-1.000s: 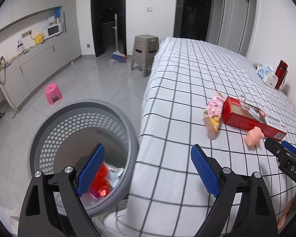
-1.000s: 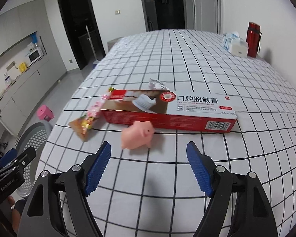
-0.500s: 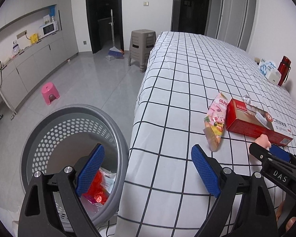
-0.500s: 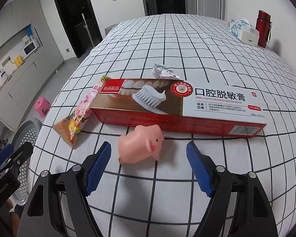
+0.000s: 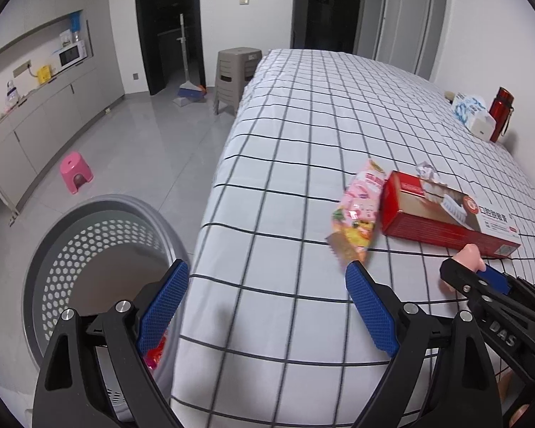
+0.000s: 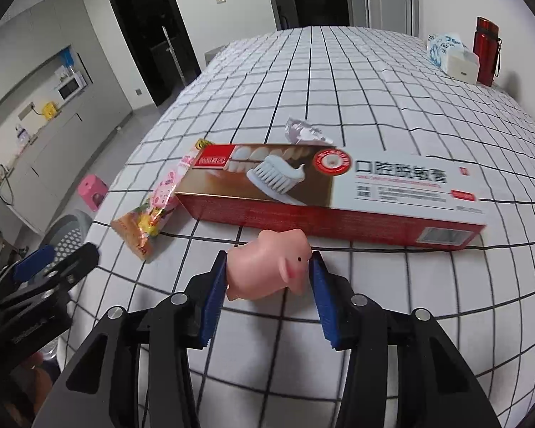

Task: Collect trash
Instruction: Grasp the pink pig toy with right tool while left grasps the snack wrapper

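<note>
Gripping pink pig (image 6: pixel 267 265), right tool (image 6: pixel 267 274)

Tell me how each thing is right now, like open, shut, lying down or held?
Right gripper: shut on the pig.
Left gripper: open, holding nothing.
Pig: squeezed between the blue fingers.
Box: closed, lying flat.
Snack bag: lying flat.
Basket: open-topped, trash inside.
Bottle: upright, capped.

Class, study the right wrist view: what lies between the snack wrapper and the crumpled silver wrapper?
The toothpaste box lies between the snack wrapper and the crumpled silver wrapper, shown in the right wrist view.
</note>
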Demonstrator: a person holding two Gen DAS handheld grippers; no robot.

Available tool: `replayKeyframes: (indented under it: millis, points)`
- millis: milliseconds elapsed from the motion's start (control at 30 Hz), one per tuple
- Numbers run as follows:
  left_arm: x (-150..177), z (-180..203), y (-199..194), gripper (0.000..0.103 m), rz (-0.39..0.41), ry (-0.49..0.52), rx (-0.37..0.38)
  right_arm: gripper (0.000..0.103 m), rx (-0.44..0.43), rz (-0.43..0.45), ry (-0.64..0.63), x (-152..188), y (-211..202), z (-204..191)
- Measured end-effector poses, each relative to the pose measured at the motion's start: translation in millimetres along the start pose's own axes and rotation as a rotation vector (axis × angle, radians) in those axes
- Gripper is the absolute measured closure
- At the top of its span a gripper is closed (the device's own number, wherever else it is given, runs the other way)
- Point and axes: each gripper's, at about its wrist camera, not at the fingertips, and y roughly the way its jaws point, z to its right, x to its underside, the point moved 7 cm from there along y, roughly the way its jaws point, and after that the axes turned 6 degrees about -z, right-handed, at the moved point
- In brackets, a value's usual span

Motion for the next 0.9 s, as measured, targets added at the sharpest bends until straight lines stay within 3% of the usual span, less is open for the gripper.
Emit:
replayKeyframes:
  millis: [300,700,767,900]
  points:
    - [-8,29,16,0.014,-0.036,0.053,0.026,0.059,-0.057,0.038,0.028,13,-34,32]
    - [-21,60,50,0.014,-0.079,0.118,0.007,0.059,-0.128,0.055,0.068,15,-45,51]
    - [-22,61,54,0.019,-0.083,0.119,0.011,0.059,-0.136,0.056,0.071,16,-45,51]
    - [-26,64,59,0.038,-0.100,0.107,0.043,0.059,-0.150,0.054,0.077,16,-44,52]
